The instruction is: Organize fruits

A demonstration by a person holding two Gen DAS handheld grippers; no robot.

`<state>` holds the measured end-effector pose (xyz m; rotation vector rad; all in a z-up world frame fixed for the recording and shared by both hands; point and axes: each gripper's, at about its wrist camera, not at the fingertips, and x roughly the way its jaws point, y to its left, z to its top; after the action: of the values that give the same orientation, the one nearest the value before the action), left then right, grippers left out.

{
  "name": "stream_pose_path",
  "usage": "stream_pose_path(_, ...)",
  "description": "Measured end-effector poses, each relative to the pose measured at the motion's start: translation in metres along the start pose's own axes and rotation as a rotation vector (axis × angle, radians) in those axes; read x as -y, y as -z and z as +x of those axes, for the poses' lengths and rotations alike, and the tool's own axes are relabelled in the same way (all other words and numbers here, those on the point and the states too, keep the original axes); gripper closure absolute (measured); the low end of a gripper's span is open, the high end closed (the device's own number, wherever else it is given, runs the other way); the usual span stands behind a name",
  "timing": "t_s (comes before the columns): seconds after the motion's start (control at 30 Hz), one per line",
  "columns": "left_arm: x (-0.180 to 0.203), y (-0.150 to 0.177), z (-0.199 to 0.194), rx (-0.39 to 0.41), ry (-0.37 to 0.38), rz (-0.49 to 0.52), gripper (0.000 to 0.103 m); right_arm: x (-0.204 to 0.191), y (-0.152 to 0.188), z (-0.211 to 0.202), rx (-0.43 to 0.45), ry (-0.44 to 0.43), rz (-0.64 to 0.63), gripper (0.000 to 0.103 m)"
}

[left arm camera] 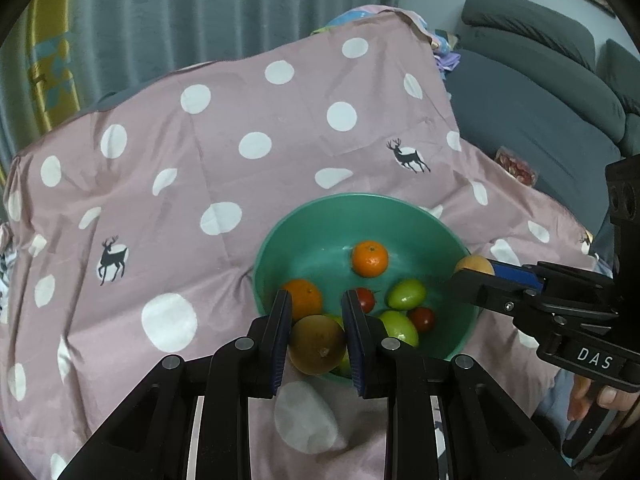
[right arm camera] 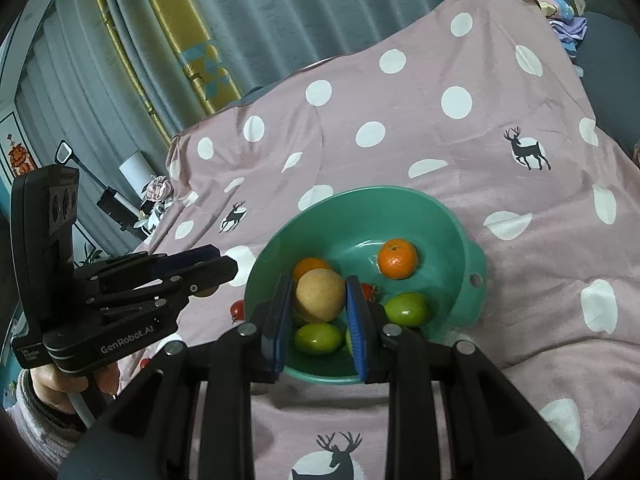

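Green bowl (left arm camera: 304,236), round, with a holed tab on its rim, resting on a pink cloth (left arm camera: 224,128) printed with white dots and dark deer. Left gripper (left arm camera: 317,332): jaws closed on a brown kiwi (left arm camera: 317,345), held at the bowl's near rim. Right gripper (right arm camera: 317,308): jaws closed on a pale tan round fruit (right arm camera: 320,295), held over the bowl's near side. Bowl contents beyond the left jaws: two oranges, one far (left arm camera: 370,258) and one just left of the jaw tips (left arm camera: 305,298); green oval fruits (left arm camera: 406,293); small red tomatoes (left arm camera: 422,319). Writing: "DAS" in white on the right gripper's body, left wrist view; "GenRobot.AI" on the left gripper's body, right wrist view. Right wrist view only: a loose tomato (right arm camera: 237,310) on the cloth left of the bowl, just under the left jaws; yellow-banded curtain (right arm camera: 176,36). Left wrist view only: grey sofa (left arm camera: 532,96) to the right.
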<state>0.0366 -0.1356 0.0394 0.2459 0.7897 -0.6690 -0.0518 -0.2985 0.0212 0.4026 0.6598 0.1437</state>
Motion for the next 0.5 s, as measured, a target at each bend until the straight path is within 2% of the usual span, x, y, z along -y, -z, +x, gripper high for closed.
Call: stream_pose_path(0.5, 0.012, -0.014, 0.031, -0.031, -0.027, 0.061, 0.077, 0.012, -0.007, 0.016, -0.014, 0.026, 0.000, 0.076)
